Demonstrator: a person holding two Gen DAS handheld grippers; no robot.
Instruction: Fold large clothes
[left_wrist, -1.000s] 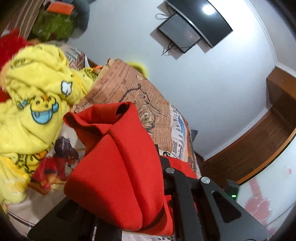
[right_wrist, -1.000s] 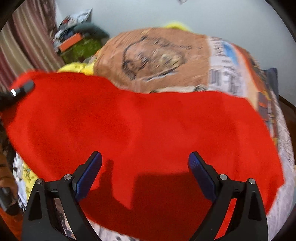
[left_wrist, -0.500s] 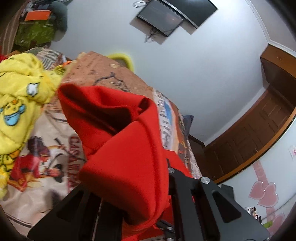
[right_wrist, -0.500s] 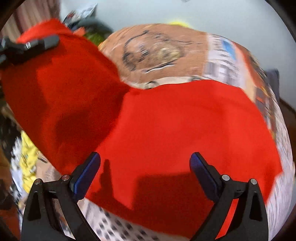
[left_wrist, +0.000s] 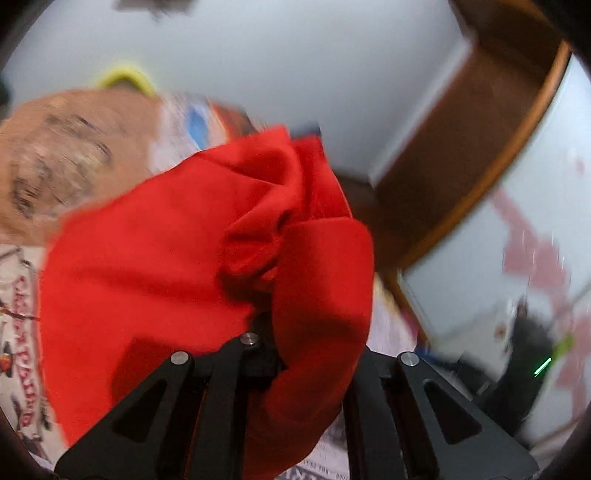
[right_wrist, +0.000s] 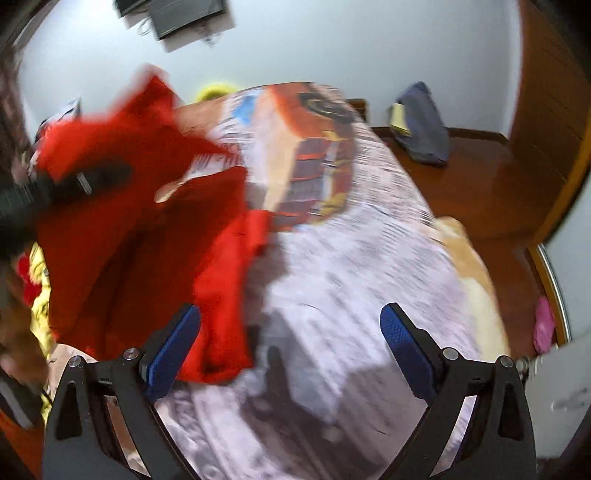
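Observation:
A large red garment hangs bunched over my left gripper, whose jaws are shut on a fold of it; cloth hides the fingertips. In the right wrist view the same red garment is lifted at the left, above the printed bedspread, and the left gripper shows as a dark bar against the cloth. My right gripper stands open over the bedspread with nothing between its blue pads. The garment's lower edge lies just beside its left finger.
A yellow printed garment lies at the left edge of the bed. A dark blue bag leans on the wall beyond the bed, on a wooden floor. A screen hangs on the wall. A wooden door frame stands right.
The left gripper carried the red garment across the bed to the right, bunching it. The right gripper swung right, so the garment now lies left of its open jaws instead of under them.

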